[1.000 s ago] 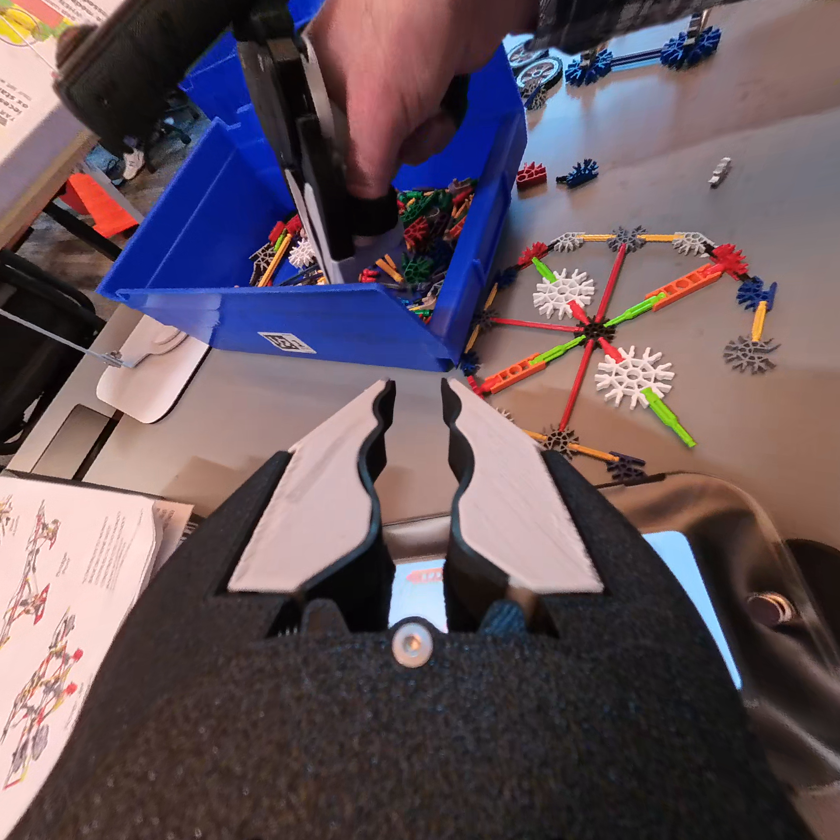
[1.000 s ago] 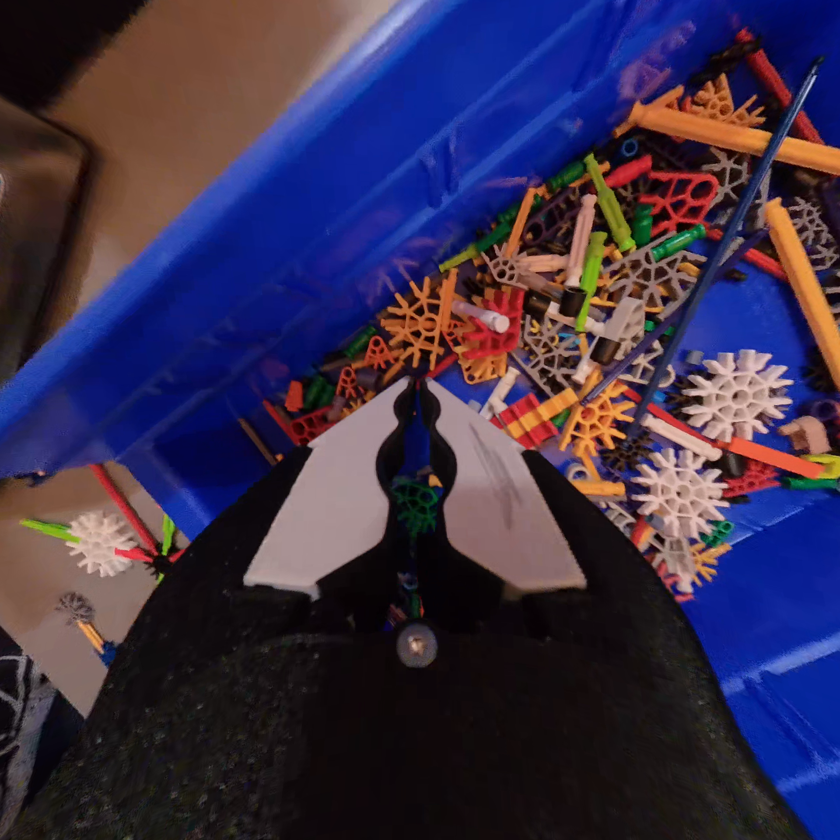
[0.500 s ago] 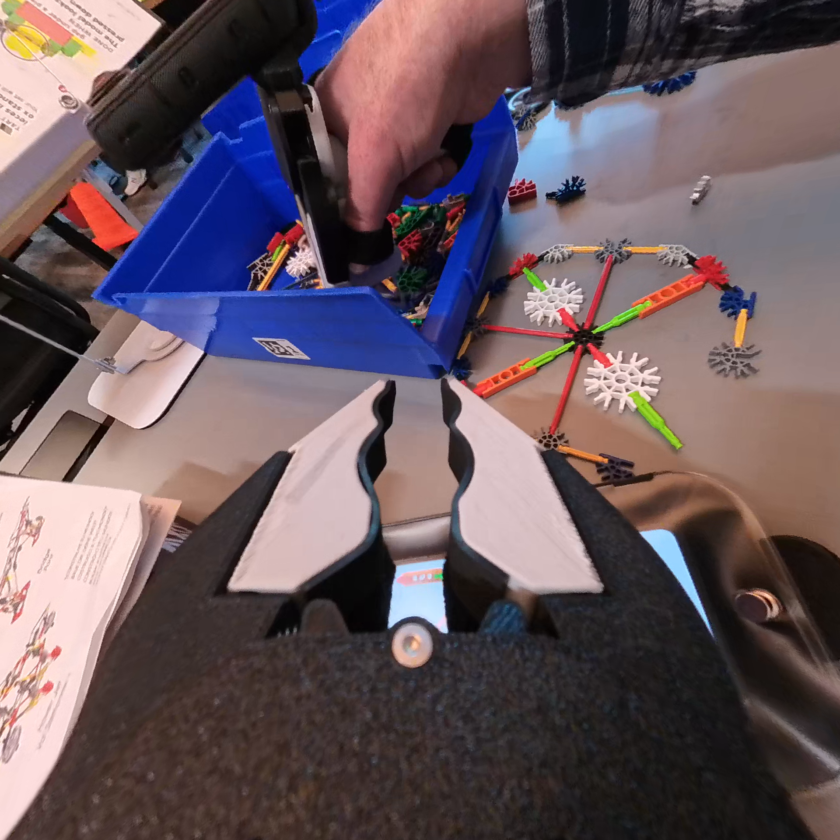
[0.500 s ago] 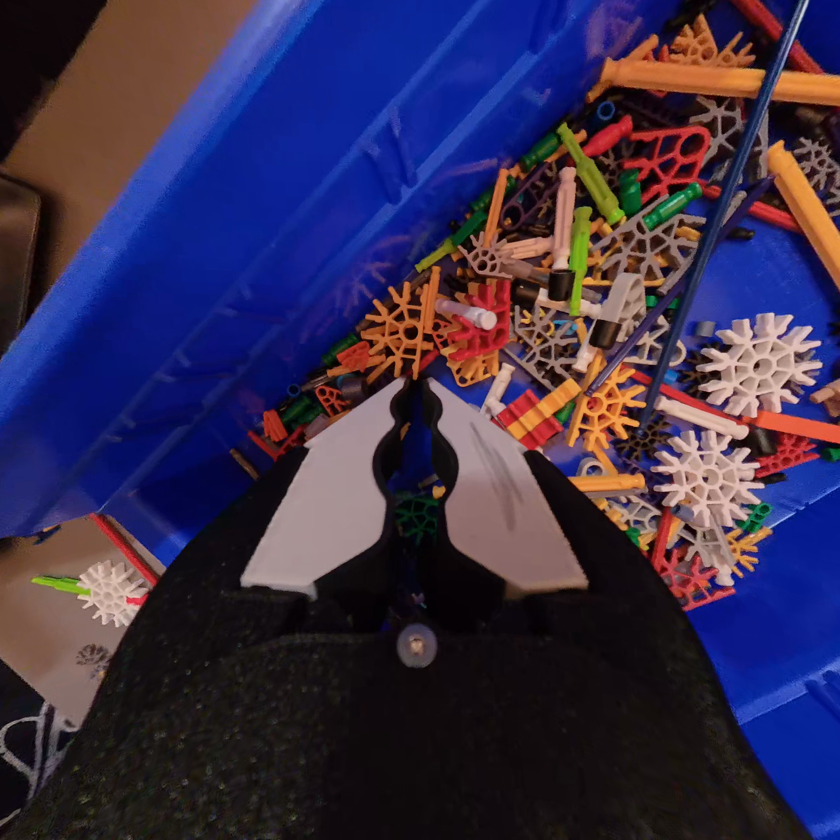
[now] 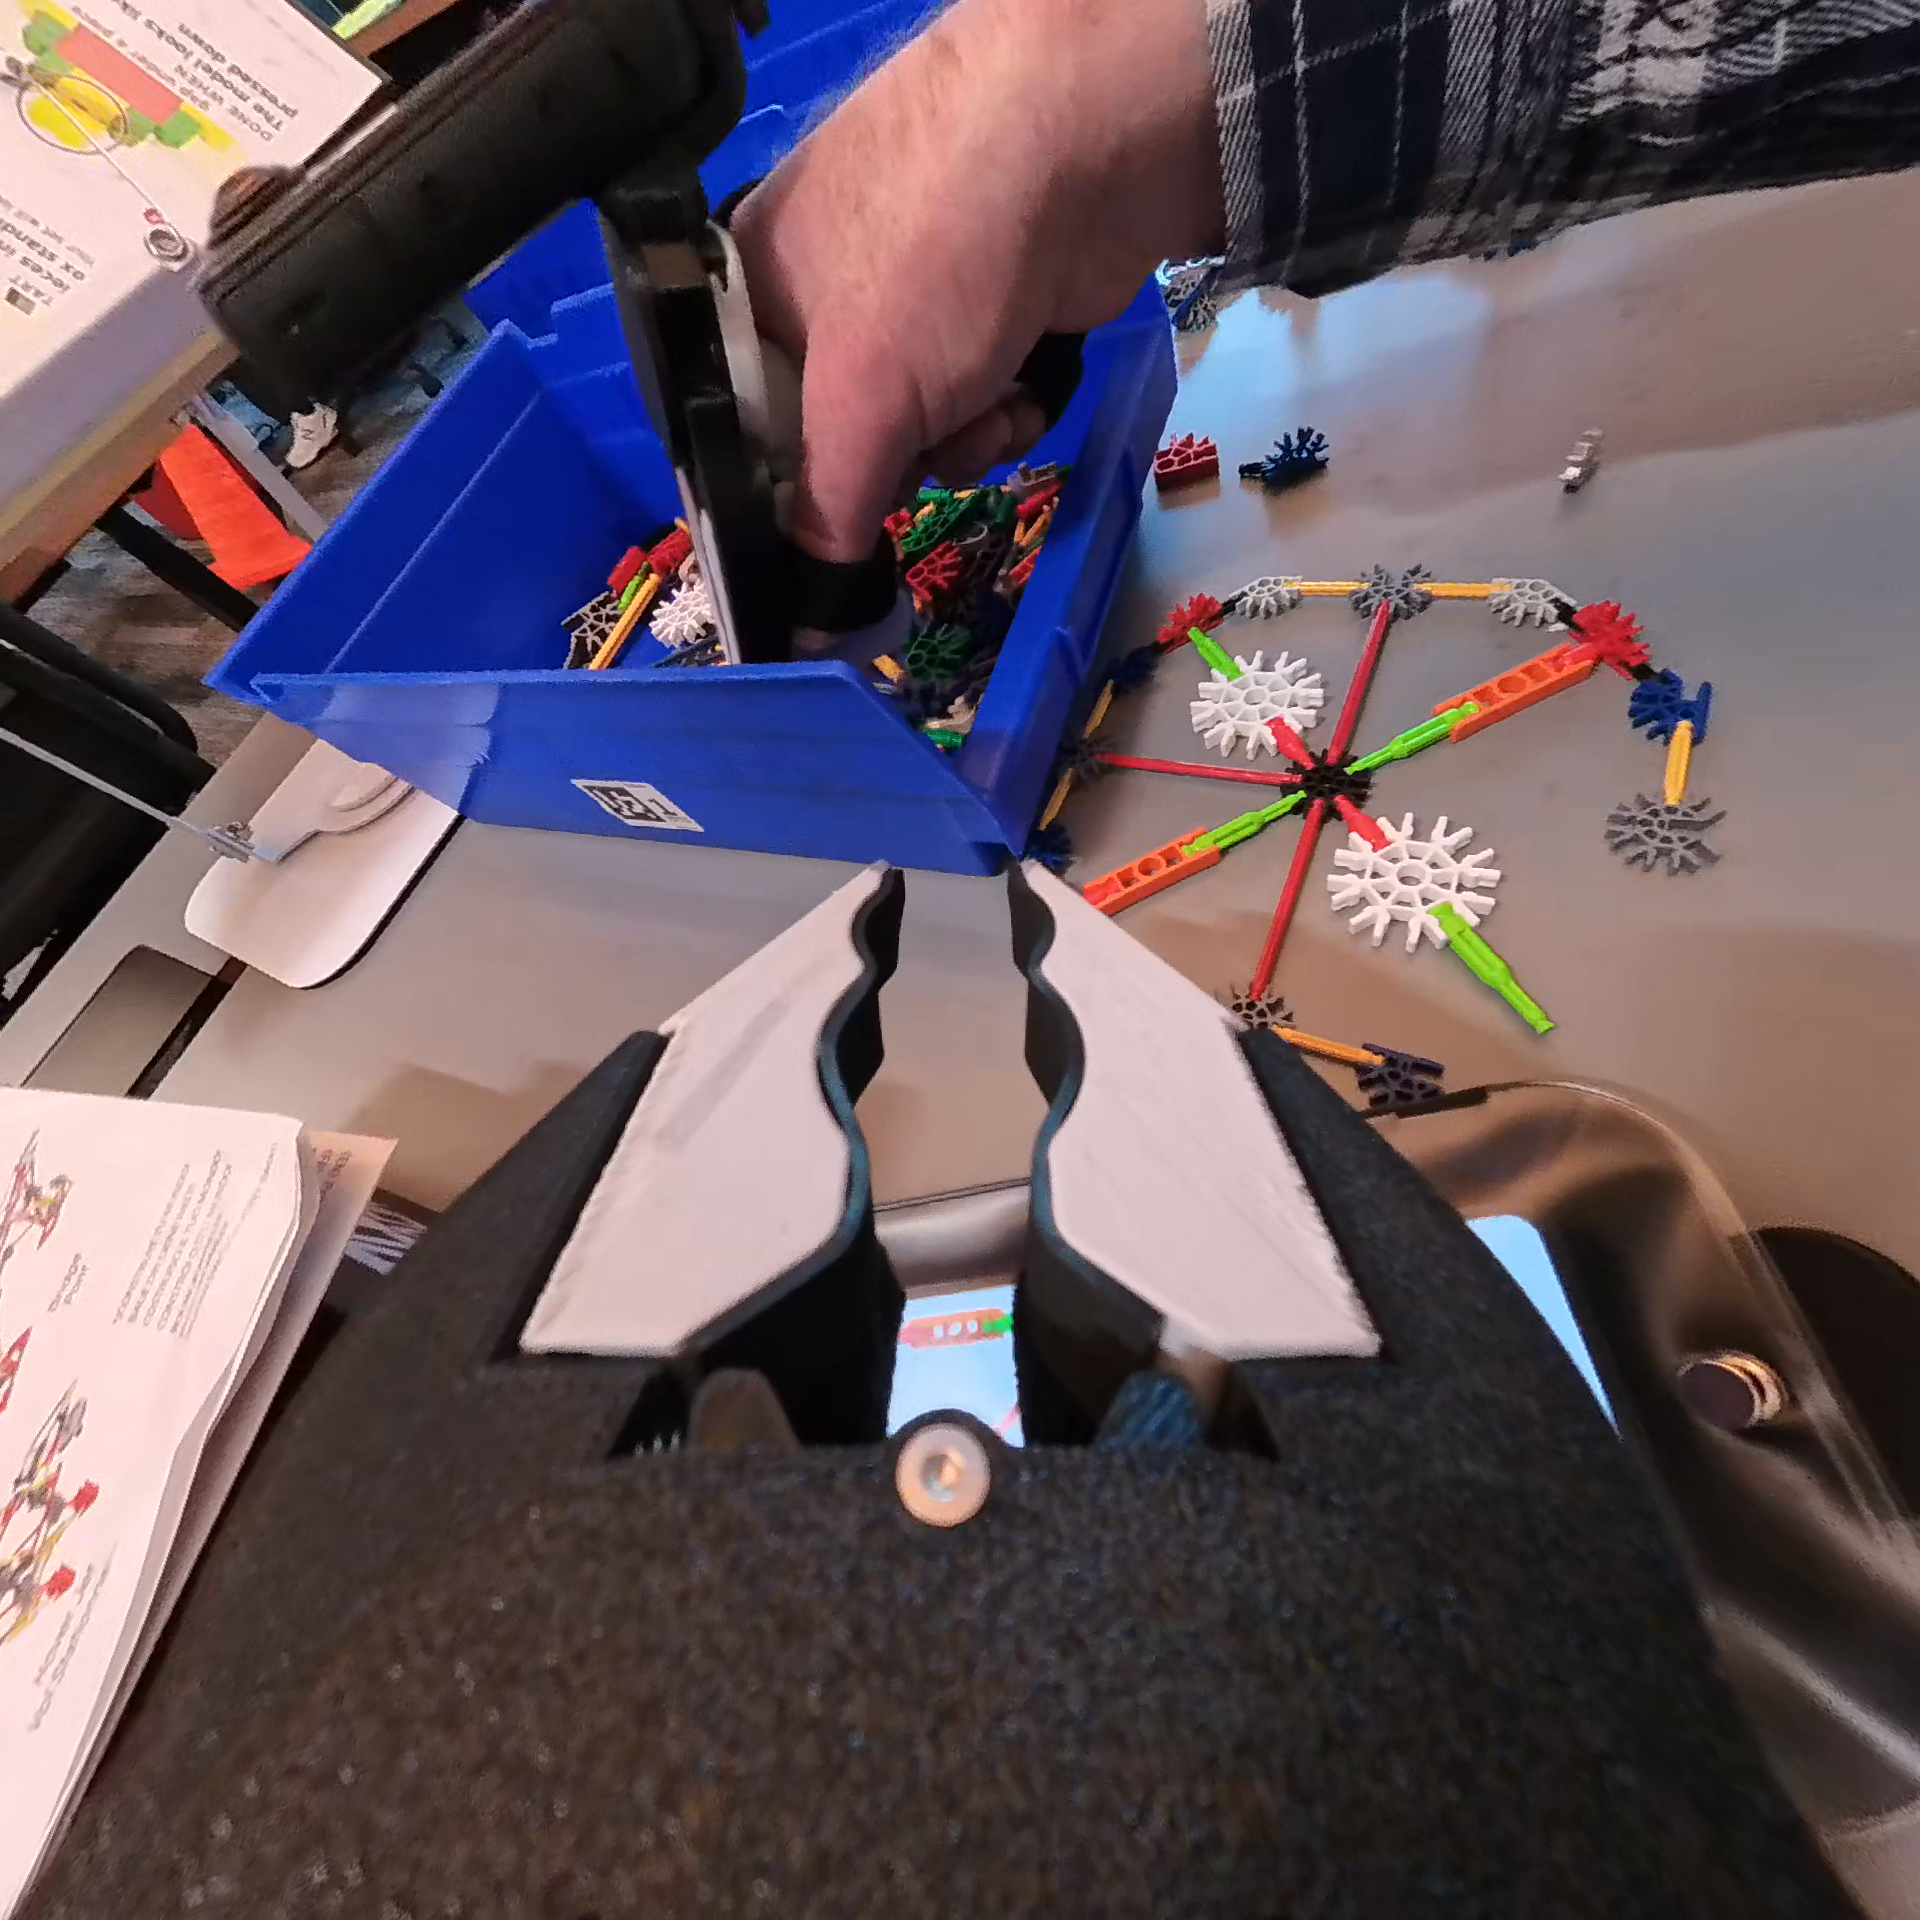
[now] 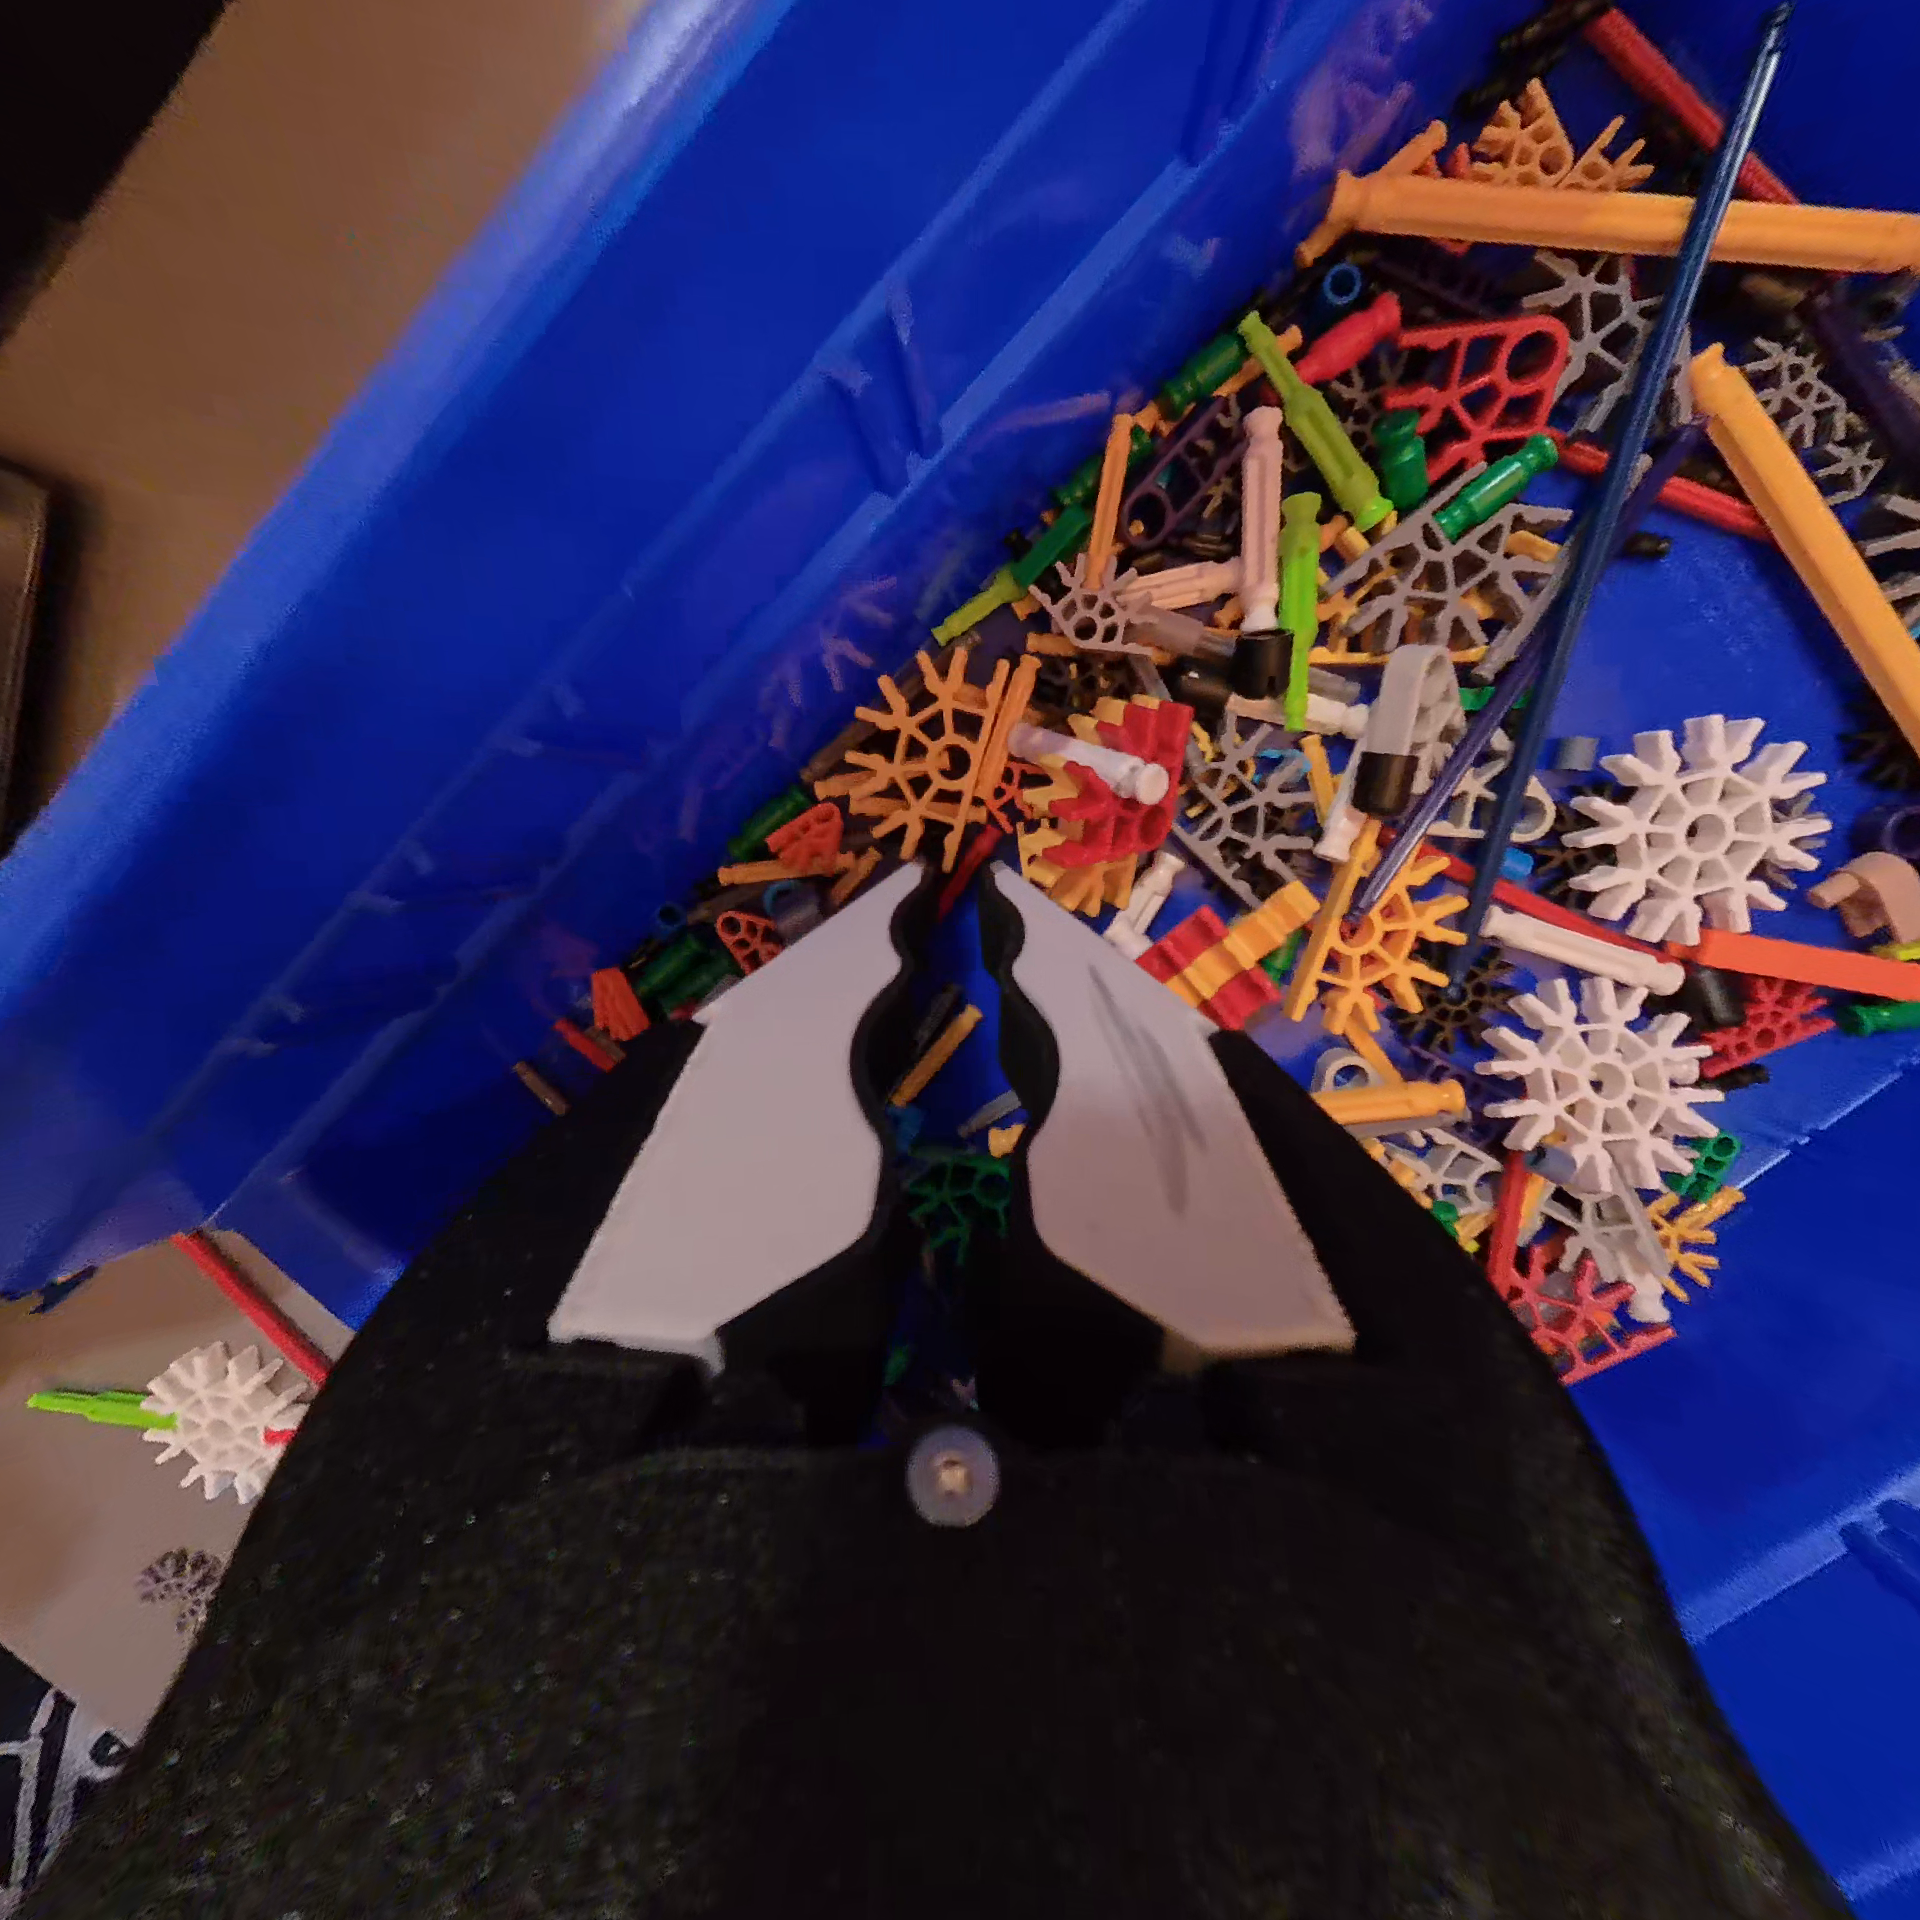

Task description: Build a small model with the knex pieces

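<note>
The left wrist view sits low above the grey table (image 5: 1714, 343) and faces forward along its own fingers toward the blue bin (image 5: 727, 758), which is near. The right wrist view looks steeply down into the same bin (image 6: 623, 520) from very close, so the loose parts fill most of it. Both views share the bin and the flat wheel model (image 5: 1340, 769) beside it, seen only at the lower left corner (image 6: 223, 1418) in the right wrist view.

A blue bin (image 5: 727, 758) of plastic pieces sits beside a flat spoked wheel (image 5: 1340, 769).
</note>
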Motion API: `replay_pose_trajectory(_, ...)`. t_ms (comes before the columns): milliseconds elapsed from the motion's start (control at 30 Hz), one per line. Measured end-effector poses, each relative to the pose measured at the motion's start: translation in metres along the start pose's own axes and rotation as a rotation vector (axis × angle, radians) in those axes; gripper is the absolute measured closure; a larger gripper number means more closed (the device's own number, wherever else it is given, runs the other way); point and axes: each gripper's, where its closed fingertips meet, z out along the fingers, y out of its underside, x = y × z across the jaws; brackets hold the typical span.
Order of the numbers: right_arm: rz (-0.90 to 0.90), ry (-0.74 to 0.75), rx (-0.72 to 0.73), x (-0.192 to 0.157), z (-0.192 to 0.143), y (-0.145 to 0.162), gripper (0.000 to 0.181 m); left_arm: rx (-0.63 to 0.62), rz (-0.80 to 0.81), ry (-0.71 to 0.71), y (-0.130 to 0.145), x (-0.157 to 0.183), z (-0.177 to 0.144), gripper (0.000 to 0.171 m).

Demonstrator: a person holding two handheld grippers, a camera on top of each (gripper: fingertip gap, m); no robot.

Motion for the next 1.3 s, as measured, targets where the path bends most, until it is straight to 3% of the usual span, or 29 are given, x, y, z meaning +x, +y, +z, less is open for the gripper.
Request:
replay_pose_trajectory(33,-0.003,-0.002,0.002,0.001,-0.001,0.001,0.177,0.002,-0.002,0.000,0.000,0.000,0.000,0.152)
replay_pose_trajectory(267,0.038,-0.061,0.034,0.002,-0.008,0.005,0.176,0.005,-0.009,0.002,0.002,-0.001,0.000,0.152)
replay_pose_trajectory(500,-0.024,-0.060,-0.031,-0.008,-0.010,0.018,0.174,0.004,-0.011,-0.001,0.002,-0.002,0.000,0.152)
replay_pose_trajectory(833,-0.128,0.039,-0.065,-0.004,-0.010,0.026,0.181,0.006,-0.005,-0.007,0.002,-0.003,-0.003,0.152)
replay_pose_trajectory(1033,-0.071,0.000,0.083,-0.007,-0.026,0.017,0.181,0.010,0.006,-0.001,0.000,-0.001,-0.006,0.152)
replay_pose_trajectory(1167,-0.033,-0.019,0.229,-0.011,-0.059,0.004,0.181,0.006,0.030,0.017,-0.002,0.002,-0.006,0.152)
replay_pose_trajectory(1300,-0.027,-0.090,0.357,-0.041,-0.101,0.003,0.181,0.005,0.070,0.051,-0.008,0.008,-0.006,0.153)
